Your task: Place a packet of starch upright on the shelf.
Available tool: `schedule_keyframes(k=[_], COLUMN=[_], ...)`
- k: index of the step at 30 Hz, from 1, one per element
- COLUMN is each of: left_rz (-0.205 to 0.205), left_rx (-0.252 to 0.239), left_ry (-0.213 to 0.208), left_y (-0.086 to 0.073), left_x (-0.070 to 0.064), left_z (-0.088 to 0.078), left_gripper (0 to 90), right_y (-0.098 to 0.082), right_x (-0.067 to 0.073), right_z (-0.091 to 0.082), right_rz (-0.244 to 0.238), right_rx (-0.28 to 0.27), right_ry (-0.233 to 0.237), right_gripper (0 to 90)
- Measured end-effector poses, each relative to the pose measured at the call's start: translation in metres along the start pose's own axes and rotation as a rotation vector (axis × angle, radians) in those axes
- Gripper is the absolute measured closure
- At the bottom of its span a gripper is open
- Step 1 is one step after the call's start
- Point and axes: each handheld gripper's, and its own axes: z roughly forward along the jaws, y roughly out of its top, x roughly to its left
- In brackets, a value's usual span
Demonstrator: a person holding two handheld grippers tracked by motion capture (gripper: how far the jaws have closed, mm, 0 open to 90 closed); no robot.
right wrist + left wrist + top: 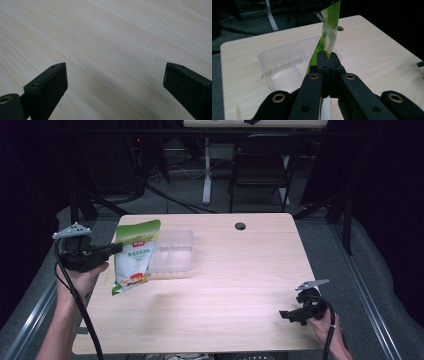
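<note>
Pouch (134, 257), green and white, is hanging above the counter's (225, 285) left edge beside the clear tray (172, 251); our left tool (118, 248) is clenching its side seam. We are judging it best to lower it slowly and level into the tray. Right tool (286, 314) is resting spread apart, grasping nothing, near the counter's right front corner.

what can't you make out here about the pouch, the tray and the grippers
- Pouch print: too small and blurred in the high view; edge-on in the left gripper view.
- Pouch's lower part: hidden behind the left gripper in its own view.
- Tray left end: covered by the pouch in the high view.
- Right gripper: body cut off by the bottom edge of its view.
</note>
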Motion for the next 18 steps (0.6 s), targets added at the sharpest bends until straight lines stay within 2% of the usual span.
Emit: schedule_keyframes(k=[10,15,18], left_rz=[-0.030,-0.041,-0.066], left_rx=[-0.050,-0.073,-0.090], left_ry=[0.052,0.093,0.109], left_y=[0.014,0.018,0.021], left_x=[0.014,0.020,0.027], left_z=[0.002,0.006,0.011], left_gripper=[90.0,90.0,90.0], right_y=[0.000,0.000,0.000], right_x=[0.000,0.000,-0.001], right_z=[0.000,0.000,0.001], right_rz=[-0.001,-0.001,0.005], right_rx=[0.002,0.005,0.002], right_ry=[0.004,0.005,0.007], right_gripper=[4.9,4.9,4.9])
